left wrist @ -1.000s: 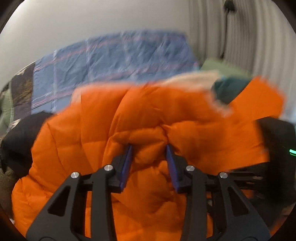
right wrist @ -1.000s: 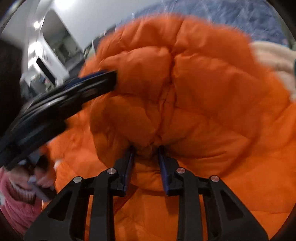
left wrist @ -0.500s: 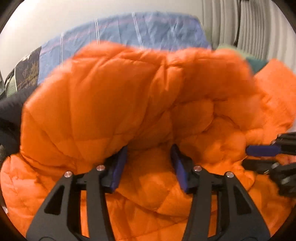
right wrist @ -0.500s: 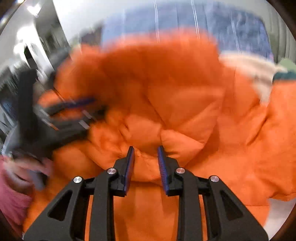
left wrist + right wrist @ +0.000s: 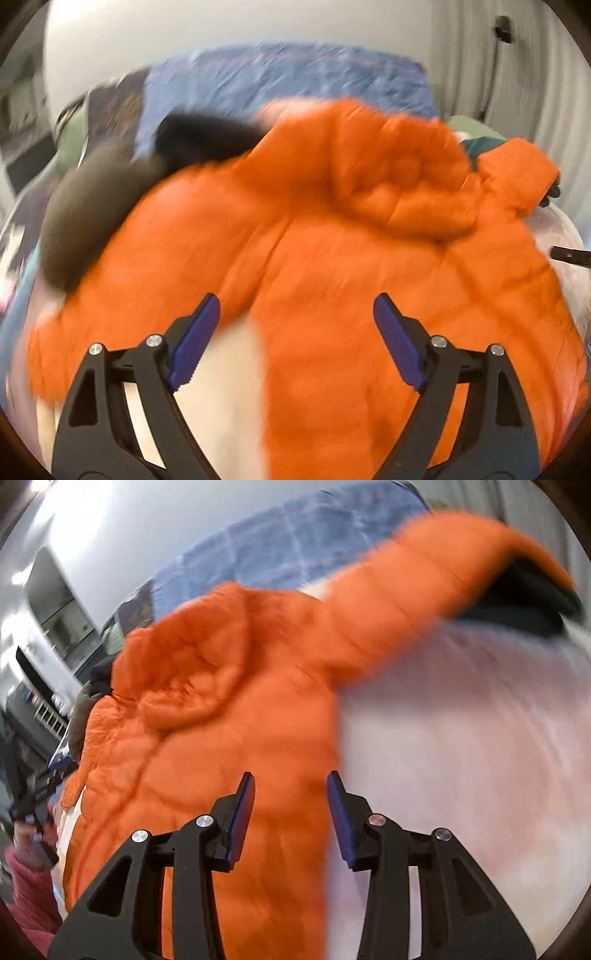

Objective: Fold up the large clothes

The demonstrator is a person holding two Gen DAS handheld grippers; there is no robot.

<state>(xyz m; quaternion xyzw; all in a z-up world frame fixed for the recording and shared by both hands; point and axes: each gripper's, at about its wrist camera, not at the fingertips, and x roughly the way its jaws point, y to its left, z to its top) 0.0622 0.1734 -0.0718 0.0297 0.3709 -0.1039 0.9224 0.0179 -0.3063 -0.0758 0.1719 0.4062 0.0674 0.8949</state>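
Hand-held gripper [image 5: 295, 343] gapes above seemingly quilted, puffy orange jacket [image 5: 332, 258].

Before my spread left gripper [image 5: 295, 339] lies the jacket [image 5: 351, 258] on the bed [image 5: 461, 757]; blanket [image 5: 288, 81] behind; sleeve [image 5: 406, 590] extends right.

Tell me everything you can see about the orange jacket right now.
The orange jacket is a puffy quilted coat, spread mostly flat on a pale surface. Its hood lies crumpled near the top, and one sleeve stretches outward, showing a dark lining at the cuff. Both the left gripper and the right gripper stand open over it, gripping nothing. Motion blur hides finer details.
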